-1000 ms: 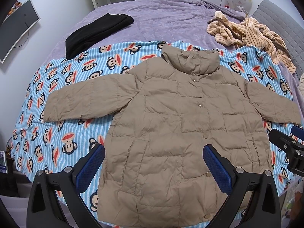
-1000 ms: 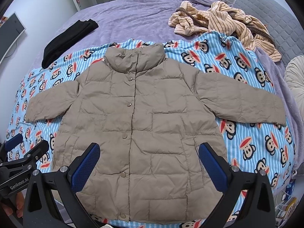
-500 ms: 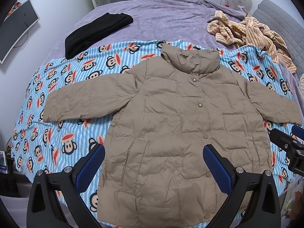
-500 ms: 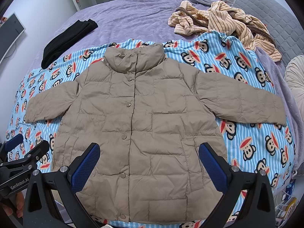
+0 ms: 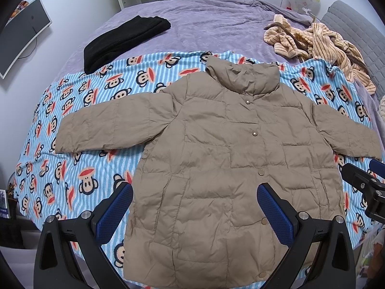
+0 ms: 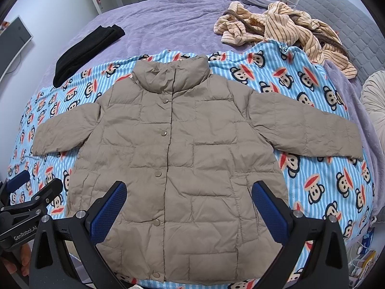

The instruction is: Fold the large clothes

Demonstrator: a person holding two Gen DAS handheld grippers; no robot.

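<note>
A tan quilted puffer jacket (image 5: 228,159) (image 6: 182,159) lies flat and face up on a blue striped monkey-print blanket (image 5: 79,168) (image 6: 312,180), snapped closed, collar far, both sleeves spread sideways. My left gripper (image 5: 195,209) hovers open above the jacket's lower left part, holding nothing. My right gripper (image 6: 189,207) hovers open above the lower hem area, also holding nothing. Each gripper shows at the edge of the other's view: the right gripper (image 5: 365,180) and the left gripper (image 6: 31,192).
The blanket covers a purple bed (image 5: 216,24). A folded black garment (image 5: 122,41) lies far left; a heap of striped beige clothes (image 5: 320,41) lies far right by a grey headboard (image 6: 349,19). A monitor (image 5: 21,33) hangs on the left wall.
</note>
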